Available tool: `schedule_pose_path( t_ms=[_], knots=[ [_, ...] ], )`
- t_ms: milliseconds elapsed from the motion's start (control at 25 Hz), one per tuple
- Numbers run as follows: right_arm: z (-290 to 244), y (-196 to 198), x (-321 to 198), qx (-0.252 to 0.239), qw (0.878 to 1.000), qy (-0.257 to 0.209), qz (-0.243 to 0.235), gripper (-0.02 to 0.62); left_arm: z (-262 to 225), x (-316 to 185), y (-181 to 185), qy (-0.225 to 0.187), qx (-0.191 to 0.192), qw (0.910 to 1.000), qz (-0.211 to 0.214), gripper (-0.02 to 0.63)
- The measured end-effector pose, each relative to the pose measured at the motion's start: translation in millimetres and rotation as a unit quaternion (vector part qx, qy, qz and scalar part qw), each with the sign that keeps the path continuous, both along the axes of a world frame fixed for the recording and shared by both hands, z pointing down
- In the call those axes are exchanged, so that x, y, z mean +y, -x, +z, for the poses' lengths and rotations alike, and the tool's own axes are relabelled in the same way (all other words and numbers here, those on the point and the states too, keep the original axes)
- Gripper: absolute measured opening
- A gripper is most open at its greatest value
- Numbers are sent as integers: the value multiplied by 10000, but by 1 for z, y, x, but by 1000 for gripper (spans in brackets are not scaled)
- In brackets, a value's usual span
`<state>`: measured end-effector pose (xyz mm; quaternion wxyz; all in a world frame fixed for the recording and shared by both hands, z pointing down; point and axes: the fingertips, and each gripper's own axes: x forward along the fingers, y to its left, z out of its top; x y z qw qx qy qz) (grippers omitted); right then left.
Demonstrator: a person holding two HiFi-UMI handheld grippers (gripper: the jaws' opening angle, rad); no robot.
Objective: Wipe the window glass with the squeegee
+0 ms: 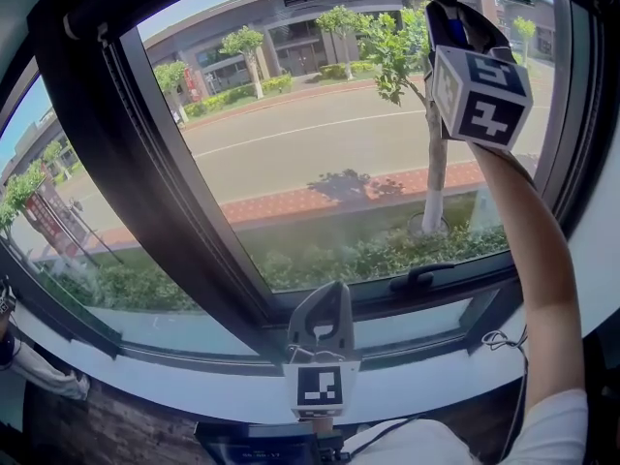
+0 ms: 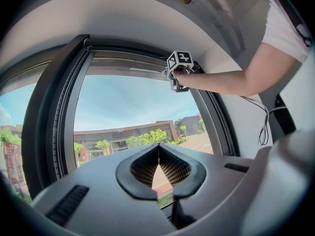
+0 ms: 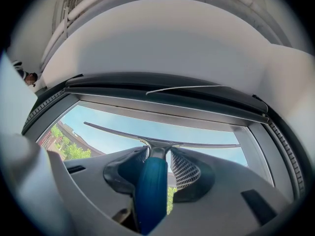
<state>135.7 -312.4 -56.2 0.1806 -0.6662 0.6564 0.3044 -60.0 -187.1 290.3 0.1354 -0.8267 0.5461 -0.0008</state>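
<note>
The squeegee [image 3: 162,142] is hard to make out from the head view. Its blade is only a thin dark line at the very top of the window glass [image 1: 320,153], and the blue handle is hidden behind the right gripper [image 1: 455,27] and its marker cube [image 1: 480,95]. The right gripper view clears that up: the jaws are clamped on the blue handle and the blade lies across the pane just under the top of the dark window frame [image 1: 145,192]. It's probably touching the glass, but I can't swear to it. The left gripper [image 2: 158,167] sits low by the white sill [image 1: 436,381], with its tips pressed together and nothing in them. A black window handle [image 1: 421,279] sits on the bottom rail and a thin cable [image 1: 499,342] dangles near the raised bare arm [image 1: 528,250]. Outside it's sunny, with a road [image 1: 291,148] and trees [image 1: 392,51].
</note>
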Motion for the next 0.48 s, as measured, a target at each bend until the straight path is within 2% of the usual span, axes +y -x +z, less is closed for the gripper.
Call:
schedule_pose_path(
  t_ms=[480],
  knots=[
    [31,-2,0,-52,9999,94,33,150,4,1,-4,15,-10,9999,111,3]
  ],
)
